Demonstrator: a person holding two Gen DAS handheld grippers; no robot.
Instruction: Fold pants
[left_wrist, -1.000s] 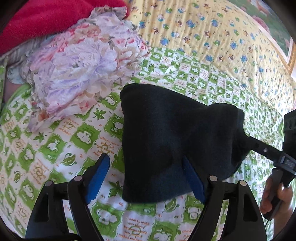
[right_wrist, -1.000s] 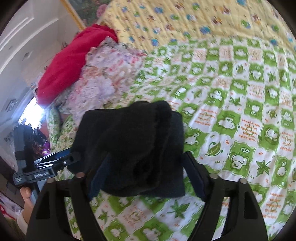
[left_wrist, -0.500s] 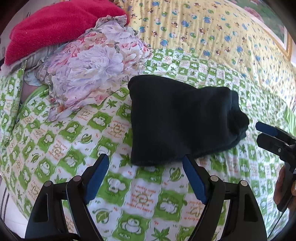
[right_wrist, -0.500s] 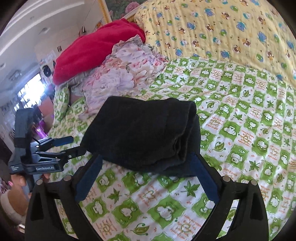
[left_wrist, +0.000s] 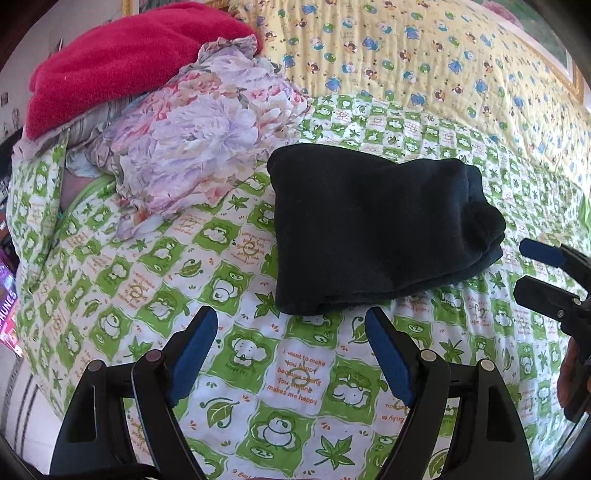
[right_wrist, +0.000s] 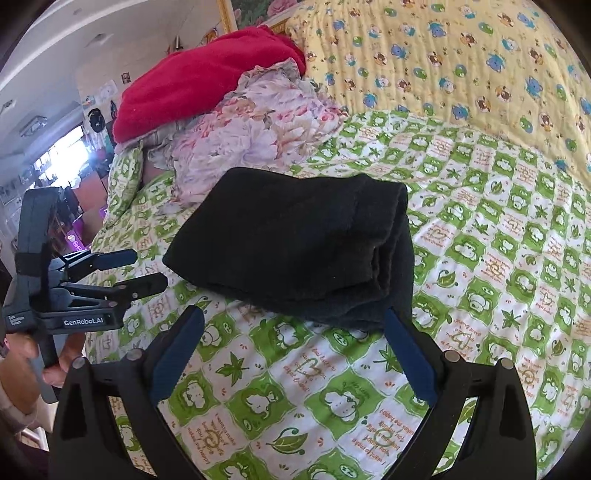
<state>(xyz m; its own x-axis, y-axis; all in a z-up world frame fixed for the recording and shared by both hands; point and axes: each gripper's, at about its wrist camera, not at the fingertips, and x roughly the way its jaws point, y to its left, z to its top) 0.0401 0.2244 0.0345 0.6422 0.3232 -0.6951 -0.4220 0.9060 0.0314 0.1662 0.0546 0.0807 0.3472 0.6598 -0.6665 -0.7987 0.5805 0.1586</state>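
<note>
Folded pants (left_wrist: 373, 229) on bedspread (left_wrist: 303, 373), just beyond both spread, empty grippers (left_wrist: 291, 332) (right_wrist: 293, 325)

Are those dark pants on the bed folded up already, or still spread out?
Folded. The pants lie as a compact bundle on the green quilt, with stacked layers visible along one edge, and neither gripper touches them.

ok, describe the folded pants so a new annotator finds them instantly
Start at the green-and-white checked cartoon bedsheet that covers the bed. On its middle lies a folded, thick black fleece pants bundle, beside the floral ruffled cloth pile. It is the only plain dark item there; everything around it is patterned or red.
</note>
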